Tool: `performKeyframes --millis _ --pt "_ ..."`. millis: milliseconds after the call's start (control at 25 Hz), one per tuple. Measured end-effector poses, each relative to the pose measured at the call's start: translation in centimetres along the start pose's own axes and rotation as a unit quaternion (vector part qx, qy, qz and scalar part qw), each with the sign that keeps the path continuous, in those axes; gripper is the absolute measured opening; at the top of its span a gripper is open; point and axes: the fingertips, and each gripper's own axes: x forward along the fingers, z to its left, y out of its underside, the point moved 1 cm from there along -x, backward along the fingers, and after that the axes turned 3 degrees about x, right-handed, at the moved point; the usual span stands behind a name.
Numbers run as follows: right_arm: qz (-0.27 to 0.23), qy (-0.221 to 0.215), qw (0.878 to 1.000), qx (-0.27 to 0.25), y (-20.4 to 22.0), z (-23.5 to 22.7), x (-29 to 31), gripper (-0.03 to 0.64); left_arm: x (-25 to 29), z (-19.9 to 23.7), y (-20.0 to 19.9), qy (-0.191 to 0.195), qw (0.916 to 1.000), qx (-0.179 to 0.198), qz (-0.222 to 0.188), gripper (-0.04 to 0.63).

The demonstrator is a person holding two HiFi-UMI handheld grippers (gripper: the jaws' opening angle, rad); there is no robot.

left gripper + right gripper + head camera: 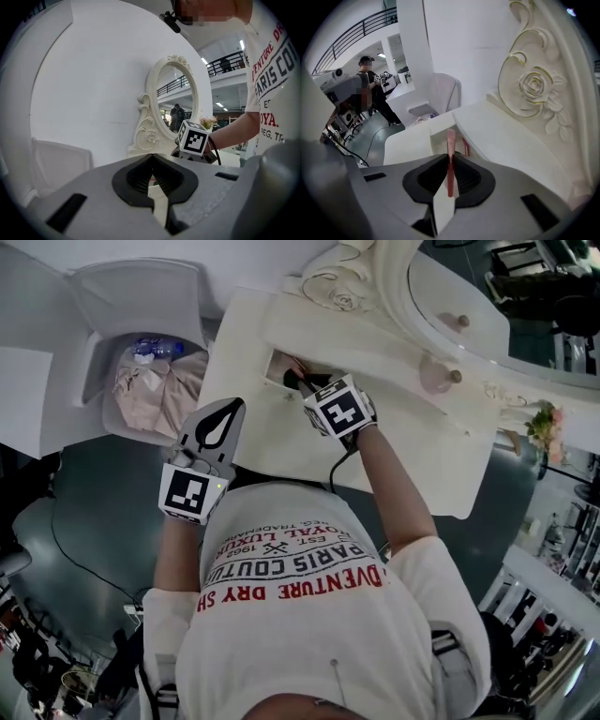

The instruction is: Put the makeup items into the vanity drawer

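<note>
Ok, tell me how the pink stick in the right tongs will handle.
The pink stick looks thin and straight, so it is probably stiff and light. If round, it may roll once dropped in the drawer. The right tongs pinch only its lower part, so it could pivot.

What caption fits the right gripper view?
Right gripper holding a slim pink makeup stick at the open cream vanity drawer.
</note>
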Motion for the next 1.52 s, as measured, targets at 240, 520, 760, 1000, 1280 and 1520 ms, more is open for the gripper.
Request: performKeyframes --millis 240,520,760,1000,1280,1520 --pt "0.027 0.016 0.999 -0.036 -1.2 0.3 2.1 0.044 -1.0 1.8 1.2 -0.026 0.9995 -0.016 0.008 0.006" --pt "0.004 0.030 1.000 -0.004 -1.7 -0.5 1.9 0.140 -1.1 2.0 1.2 -0.027 0.9995 -0.017 0.007 0.006" --pt "-0.043 0.032 0.998 0.032 -1.8 -0.5 -0.9 0.117 -0.6 1.7 0.2 -0.012 0.9999 -0.003 -0.002 0.006" --pt "-0.130 0.061 0.987 0.071 -1.9 -1.2 -6.0 0.003 1.4 -0.1 -2.0 0.036 0.9987 0.030 -0.022 0.006" --pt "-0.245 0.099 0.960 0.097 -0.8 -2.3 -13.3 -0.002 3.4 -2.8 -3.9 0.057 0.9958 0.072 0.003 0.006" --pt "-0.345 0.150 0.920 0.110 0.6 -3.3 -19.3 -0.002 4.7 -4.3 -5.6 0.087 0.9921 0.089 -0.018 0.006"
